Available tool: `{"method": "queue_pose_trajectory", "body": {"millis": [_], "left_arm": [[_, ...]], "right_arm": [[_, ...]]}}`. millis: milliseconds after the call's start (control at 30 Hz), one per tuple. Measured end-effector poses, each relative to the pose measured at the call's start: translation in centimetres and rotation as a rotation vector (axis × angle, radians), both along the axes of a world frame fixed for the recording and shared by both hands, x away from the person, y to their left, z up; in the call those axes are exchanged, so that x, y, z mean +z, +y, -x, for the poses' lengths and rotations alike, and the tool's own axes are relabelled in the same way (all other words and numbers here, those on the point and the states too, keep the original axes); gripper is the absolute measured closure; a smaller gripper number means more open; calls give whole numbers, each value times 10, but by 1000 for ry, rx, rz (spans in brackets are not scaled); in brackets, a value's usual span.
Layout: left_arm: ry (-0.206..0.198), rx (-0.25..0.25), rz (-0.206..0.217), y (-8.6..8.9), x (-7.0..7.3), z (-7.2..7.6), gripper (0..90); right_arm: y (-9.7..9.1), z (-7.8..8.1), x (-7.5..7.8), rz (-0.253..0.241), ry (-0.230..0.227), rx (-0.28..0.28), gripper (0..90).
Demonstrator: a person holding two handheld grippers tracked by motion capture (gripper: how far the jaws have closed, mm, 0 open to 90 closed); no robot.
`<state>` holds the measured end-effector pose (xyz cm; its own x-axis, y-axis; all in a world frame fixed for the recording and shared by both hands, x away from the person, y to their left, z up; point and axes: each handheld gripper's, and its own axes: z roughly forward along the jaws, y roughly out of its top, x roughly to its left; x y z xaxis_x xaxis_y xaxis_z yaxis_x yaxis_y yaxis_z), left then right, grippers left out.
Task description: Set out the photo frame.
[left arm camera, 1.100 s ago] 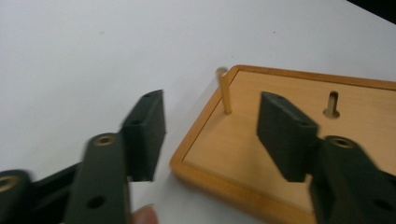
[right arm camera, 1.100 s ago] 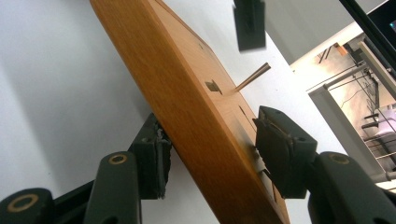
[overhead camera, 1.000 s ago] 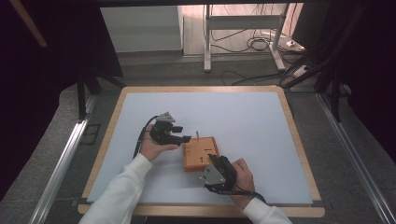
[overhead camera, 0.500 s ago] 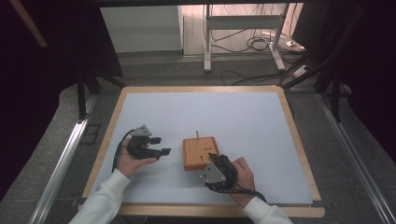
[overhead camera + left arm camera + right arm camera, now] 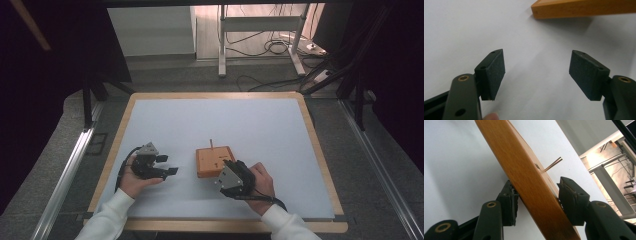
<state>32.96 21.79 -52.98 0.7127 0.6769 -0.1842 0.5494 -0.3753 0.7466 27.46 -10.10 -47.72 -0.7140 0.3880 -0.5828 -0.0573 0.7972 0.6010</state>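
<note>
Right gripper view, wooden block between right hand-held gripper

The block sat tilted between the right gripper jaws, one pad at each of its faces, a thin peg rising from it beyond them. The left gripper jaws stood apart over bare table, the block's edge well ahead.

An orange-brown wooden block with a thin tan peg lay on a pale blue-white table edged in light wood, between black grippers.
</note>
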Motion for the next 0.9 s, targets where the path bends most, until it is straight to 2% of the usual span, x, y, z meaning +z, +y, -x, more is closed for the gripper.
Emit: {"method": "queue_pose_trajectory", "body": {"millis": [233, 467, 500, 767, 900], "left_arm": [[-19, 4, -27, 1, -1, 2, 283], [-26, -1, -49, -2, -1, 3, 282], [-22, 1, -52, -2, -2, 3, 282], [-21, 0, -51, -3, -2, 4, 282], [-17, -5, -55, -3, -4, 3, 282]], "right_arm": [[-1, -13, 14, -5, 55, 16, 535], [-2, -21, 23, 3, 80, 23, 561], [-2, -25, 26, -1, 97, 28, 566], [3, -42, 40, 23, 149, 60, 594], [8, -48, 44, 33, 157, 68, 608]]}}
